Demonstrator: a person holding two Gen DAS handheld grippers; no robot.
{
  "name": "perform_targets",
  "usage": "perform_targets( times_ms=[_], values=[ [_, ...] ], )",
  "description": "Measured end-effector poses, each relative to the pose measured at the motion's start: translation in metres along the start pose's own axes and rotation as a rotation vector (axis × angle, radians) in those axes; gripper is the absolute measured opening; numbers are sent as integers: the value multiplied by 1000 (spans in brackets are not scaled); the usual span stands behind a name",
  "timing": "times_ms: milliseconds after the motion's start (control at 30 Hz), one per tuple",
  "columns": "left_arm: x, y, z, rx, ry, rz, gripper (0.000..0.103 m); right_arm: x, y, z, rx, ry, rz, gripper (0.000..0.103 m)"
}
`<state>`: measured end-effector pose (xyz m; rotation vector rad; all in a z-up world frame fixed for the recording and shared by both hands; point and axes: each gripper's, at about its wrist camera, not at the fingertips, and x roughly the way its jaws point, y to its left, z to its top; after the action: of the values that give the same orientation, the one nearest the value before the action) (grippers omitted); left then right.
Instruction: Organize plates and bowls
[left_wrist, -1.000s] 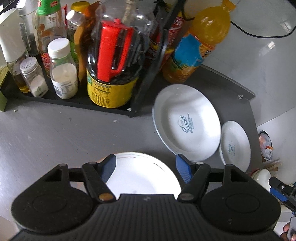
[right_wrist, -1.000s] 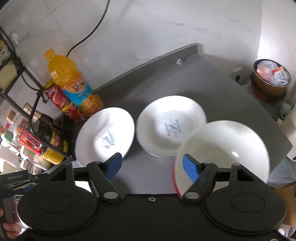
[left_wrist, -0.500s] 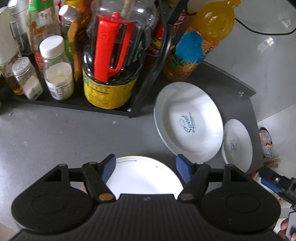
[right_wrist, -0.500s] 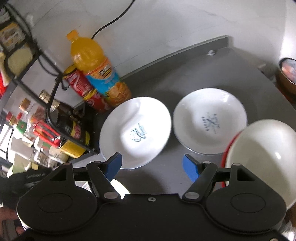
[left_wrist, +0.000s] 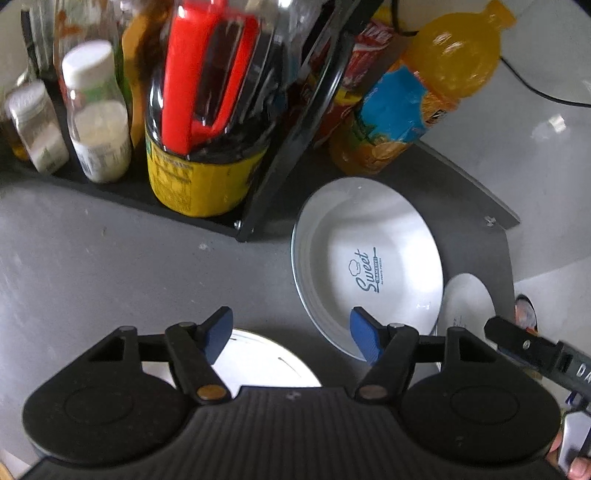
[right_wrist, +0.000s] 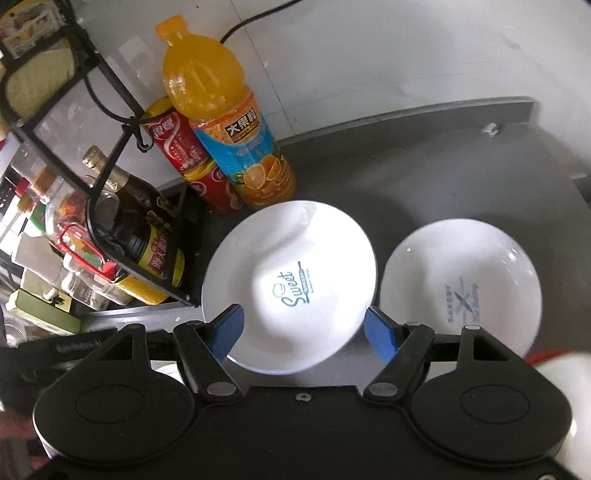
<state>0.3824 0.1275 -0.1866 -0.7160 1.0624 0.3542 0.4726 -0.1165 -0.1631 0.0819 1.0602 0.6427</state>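
Glazed, stiff and slippery, the "Sweet" plate (right_wrist: 291, 284) is lying beside the counter (right_wrist: 424, 166)'s rack (right_wrist: 110, 155); your right gripper (right_wrist: 303, 328), wide open and empty, is hovering over its near rim, so you are looking at pinching that thin lip squarely, while your left gripper (left_wrist: 290, 336) is likewise gaping empty above another white plate (left_wrist: 258, 362).

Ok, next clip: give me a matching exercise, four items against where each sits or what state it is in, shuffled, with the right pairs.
Items
1. "Sweet" plate
2. crossed-utensil plate
3. orange juice bottle
4. right hand-held gripper

Descriptions
A. standing upright at the wall, beside a red can
B. open, holding nothing
C. lying flat between the black rack and the other printed plate
D. lying flat at the right, next to a red-rimmed bowl

Pairs: 1-C, 2-D, 3-A, 4-B
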Motion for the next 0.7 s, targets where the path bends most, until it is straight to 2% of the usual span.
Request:
perform_targets(
  times_ms=[367, 600, 700],
  values=[
    [36, -7, -8, -162, -15, 11, 63, 46, -15, 41, -114, 82, -2, 66],
    [56, -12, -10, -264, -49, 13, 56, 82, -14, 60, -215, 145, -2, 65],
    [64, -11, -12, -319, -64, 16, 47, 97, -16, 65, -239, 175, 2, 63]
  ],
)
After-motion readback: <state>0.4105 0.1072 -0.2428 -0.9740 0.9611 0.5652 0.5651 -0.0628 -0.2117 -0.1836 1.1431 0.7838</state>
